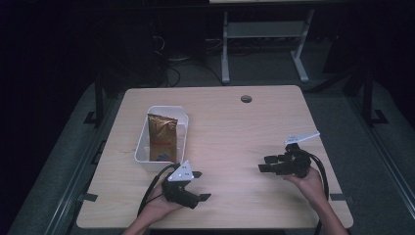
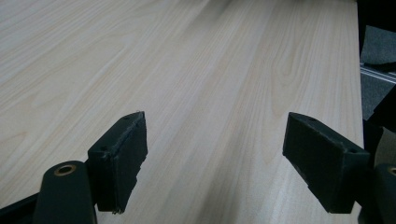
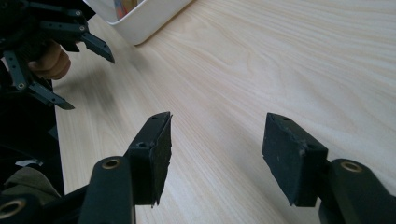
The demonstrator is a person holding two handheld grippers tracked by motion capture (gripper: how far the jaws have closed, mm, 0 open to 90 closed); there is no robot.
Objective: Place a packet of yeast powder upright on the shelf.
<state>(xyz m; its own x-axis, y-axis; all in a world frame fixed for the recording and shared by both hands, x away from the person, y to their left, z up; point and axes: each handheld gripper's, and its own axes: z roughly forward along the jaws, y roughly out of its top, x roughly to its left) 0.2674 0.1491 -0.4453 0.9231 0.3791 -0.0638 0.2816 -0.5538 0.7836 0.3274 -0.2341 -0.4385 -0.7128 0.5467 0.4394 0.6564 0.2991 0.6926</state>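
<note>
From above I see my left gripper (image 1: 198, 185) near the front edge of the tabletop (image 1: 235, 132), just in front of the white bin (image 1: 142, 142), and my right gripper (image 1: 266, 164) well apart from it toward the right edge. Much of each gripper body is covered by the hand holding it, and my forearms are cut off at the bottom of the frame. The room beyond the tabletop is dark and I can make out little there besides a white desk frame (image 1: 266, 34) and some cables on the floor. The bin's long axis runs from the near edge toward the far edge, and the gold bag (image 1: 162, 136) lies inside it along that same line, top end pointing away from me; the print at its near end is too small to read. In the left gripper view the fingers (image 2: 119, 156) stand wide apart, released, with bare wood between them. In the right gripper view the fingers (image 3: 150, 154) are likewise spread and empty, and beyond them I see the left gripper (image 3: 65, 74) beside a corner of the bin (image 3: 149, 18), whose contents are cropped.
</note>
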